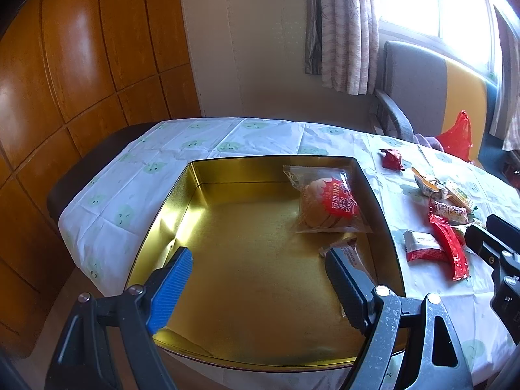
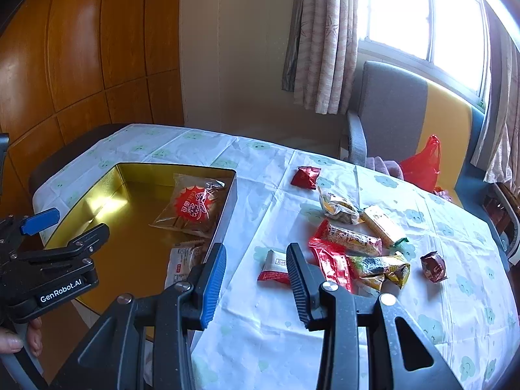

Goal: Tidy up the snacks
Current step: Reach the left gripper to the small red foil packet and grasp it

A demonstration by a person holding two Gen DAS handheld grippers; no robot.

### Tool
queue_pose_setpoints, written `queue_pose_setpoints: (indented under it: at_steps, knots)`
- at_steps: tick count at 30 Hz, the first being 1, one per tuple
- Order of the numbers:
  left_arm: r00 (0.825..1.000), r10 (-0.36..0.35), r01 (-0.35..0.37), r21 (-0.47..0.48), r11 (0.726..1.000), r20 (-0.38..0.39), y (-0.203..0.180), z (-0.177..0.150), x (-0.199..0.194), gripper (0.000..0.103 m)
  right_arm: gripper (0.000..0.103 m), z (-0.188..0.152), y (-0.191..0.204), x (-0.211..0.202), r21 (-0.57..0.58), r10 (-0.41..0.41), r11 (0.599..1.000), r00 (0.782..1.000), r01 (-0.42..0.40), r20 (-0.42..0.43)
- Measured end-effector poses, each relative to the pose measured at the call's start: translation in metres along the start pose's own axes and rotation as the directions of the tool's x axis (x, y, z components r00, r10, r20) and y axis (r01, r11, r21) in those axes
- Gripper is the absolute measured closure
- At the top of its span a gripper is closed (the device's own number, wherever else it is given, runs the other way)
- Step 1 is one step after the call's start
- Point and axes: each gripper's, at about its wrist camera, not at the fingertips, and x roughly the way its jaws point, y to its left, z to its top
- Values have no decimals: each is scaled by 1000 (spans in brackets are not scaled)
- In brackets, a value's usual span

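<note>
A gold tin (image 1: 273,159) stands on the left part of the table. Inside it lie a clear cake pack with a red label (image 1: 328,204) and a small white packet (image 1: 347,250), both near its right wall. My left gripper (image 1: 260,260) hangs open over the tin's front half, empty. In the right wrist view the tin (image 2: 227,208) is at the left, and loose snacks lie to its right: a red-and-white packet (image 2: 274,266), a long red packet (image 2: 331,263) and a pile of yellow wrappers (image 2: 373,227). My right gripper (image 2: 255,253) hovers just before the red-and-white packet, jaws apart and empty.
A red candy (image 2: 305,177) and a dark red one (image 2: 434,266) lie apart from the pile. A grey and yellow chair (image 2: 390,113) with a red plastic bag (image 2: 422,162) stands behind the table. Wooden panels line the left wall. A hand (image 2: 19,341) holds the left gripper.
</note>
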Motion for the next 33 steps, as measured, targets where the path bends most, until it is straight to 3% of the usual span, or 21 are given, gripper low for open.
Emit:
queue_pose_setpoints:
  at_steps: [6, 10, 15, 19, 23, 27, 30, 33]
  knots:
    - [1000, -17, 16, 31, 999, 8, -11, 7, -3, 19, 64, -4, -8, 4, 15, -2, 1000, 1000, 2, -15]
    - [998, -61, 60, 86, 994, 8, -28, 20, -3, 19, 64, -20, -27, 19, 31, -32, 999, 997, 34, -69]
    - [990, -138, 135, 171, 976, 1, -61, 48, 3, 19, 64, -60, -74, 39, 89, -113, 987, 974, 132, -195]
    - [972, -232, 235, 198, 952, -36, -92, 74, 16, 19, 64, -86, -116, 41, 160, -172, 963, 951, 217, -256]
    - [946, -302, 320, 181, 930, -121, -128, 102, 47, 21, 64, -99, -142, 38, 211, -188, 945, 945, 248, -269]
    - [919, -328, 360, 128, 924, -218, -163, 125, 90, 23, 64, -103, -153, 37, 217, -198, 942, 948, 254, -251]
    - [915, -319, 356, 119, 927, -246, -188, 138, 122, 23, 64, -101, -156, 37, 211, -195, 946, 953, 245, -231]
    - [913, -297, 345, 141, 928, -279, -213, 148, 158, 34, 64, -98, -161, 41, 208, -186, 950, 958, 233, -219]
